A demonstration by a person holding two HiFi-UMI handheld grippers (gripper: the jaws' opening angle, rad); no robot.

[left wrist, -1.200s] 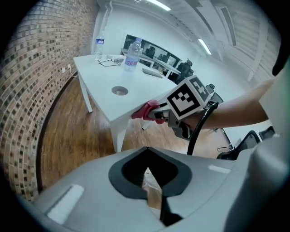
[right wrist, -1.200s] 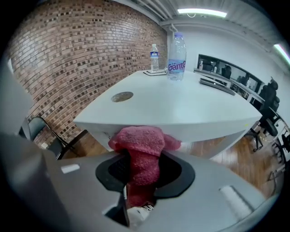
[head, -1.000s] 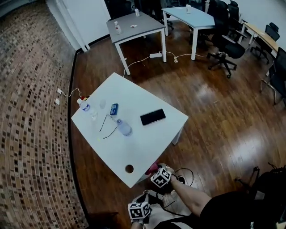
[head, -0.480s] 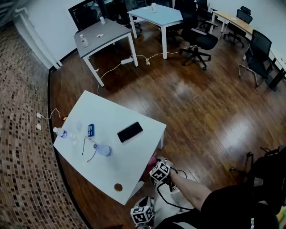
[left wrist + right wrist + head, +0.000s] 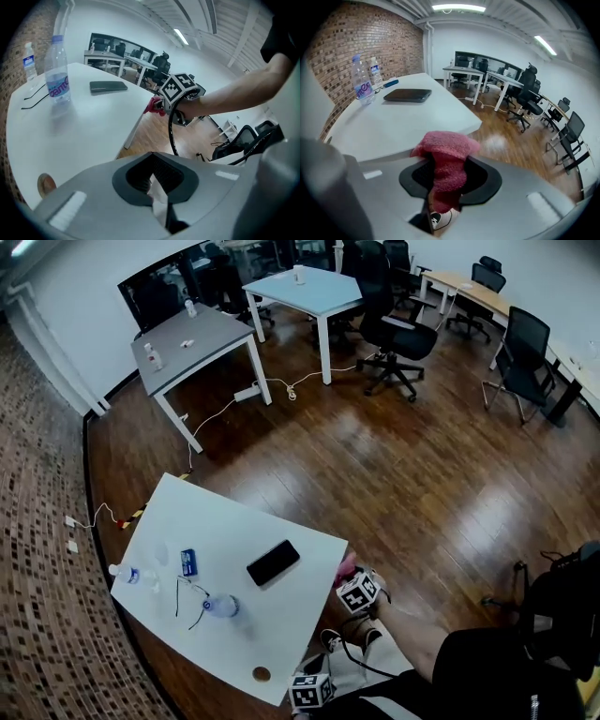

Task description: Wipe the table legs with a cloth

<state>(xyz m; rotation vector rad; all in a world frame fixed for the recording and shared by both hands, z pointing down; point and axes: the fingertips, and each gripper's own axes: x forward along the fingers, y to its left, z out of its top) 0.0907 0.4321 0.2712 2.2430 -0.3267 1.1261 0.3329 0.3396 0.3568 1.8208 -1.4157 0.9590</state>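
Cloth (image 5: 446, 150), pink and nubbly, bunches clamped in right tongs (image 5: 449, 190); left tongs (image 5: 157, 180) pinch a thin crumpled white scrap (image 5: 158, 201).

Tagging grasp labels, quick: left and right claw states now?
Left claw: nearly closed, white bit in the gap; held or background, cannot tell.
Right claw: closed on the pink cloth.

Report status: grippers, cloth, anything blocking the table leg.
Right gripper shut on pink cloth, at white table's corner. Left gripper: pale patch between jaws, grip unclear. Nothing blocking the table leg.
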